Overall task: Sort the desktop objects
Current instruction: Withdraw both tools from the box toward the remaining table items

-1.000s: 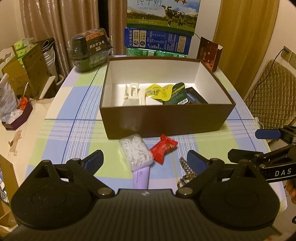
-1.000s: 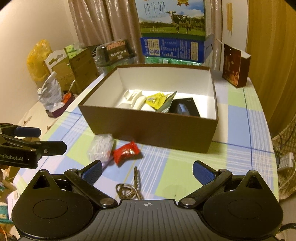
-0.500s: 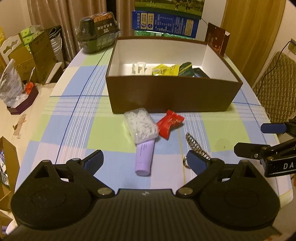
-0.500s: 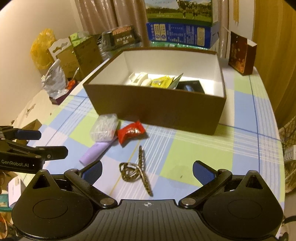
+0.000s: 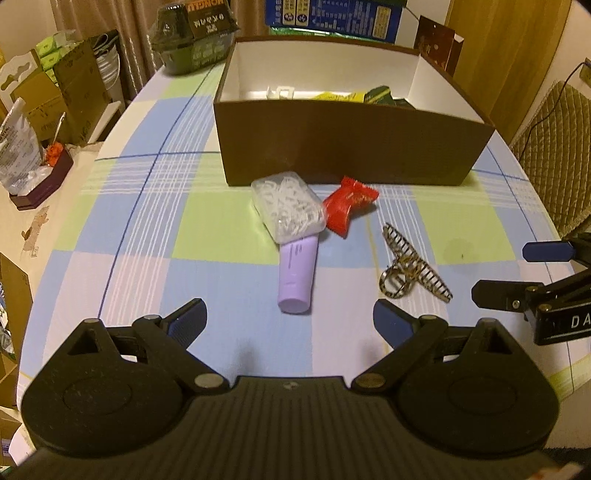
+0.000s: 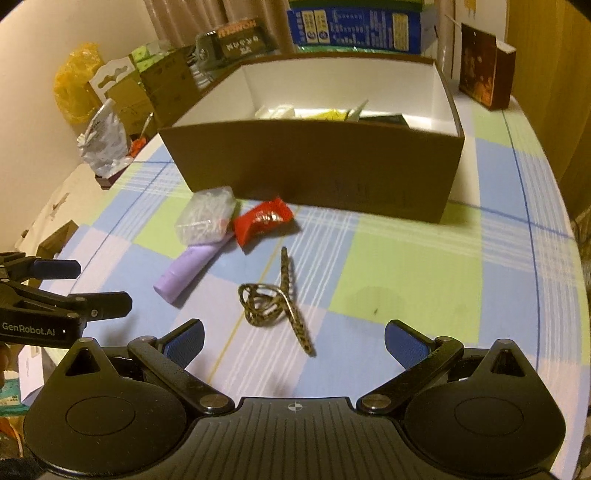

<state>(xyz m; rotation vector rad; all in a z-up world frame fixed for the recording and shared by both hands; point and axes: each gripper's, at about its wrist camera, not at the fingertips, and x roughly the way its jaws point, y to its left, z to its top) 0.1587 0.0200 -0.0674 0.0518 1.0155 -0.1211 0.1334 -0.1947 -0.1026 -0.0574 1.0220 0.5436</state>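
Observation:
A brown box [image 5: 351,147] [image 6: 314,162] with a white inside stands at the table's middle and holds several items. In front of it lie a clear bag of white bits [image 5: 286,206] [image 6: 207,214], a red wrapper [image 5: 349,206] [image 6: 262,219], a purple tube [image 5: 297,273] [image 6: 190,267] and a leopard-print hair claw [image 5: 410,269] [image 6: 275,299]. My left gripper [image 5: 290,323] is open just short of the tube. My right gripper [image 6: 293,341] is open just short of the hair claw. Neither holds anything.
Behind the box stand blue milk cartons [image 5: 332,14], a dark plastic container [image 5: 195,33] and a small brown box [image 6: 485,81]. Cardboard boxes and bags [image 5: 44,96] crowd the left side. A padded chair [image 5: 554,147] is at the right. The checked tablecloth [image 5: 155,229] ends near both grippers.
Both grippers have pulled back from the box and dropped toward the table, so the tube and hair claw have come fully into view. Both stay open.

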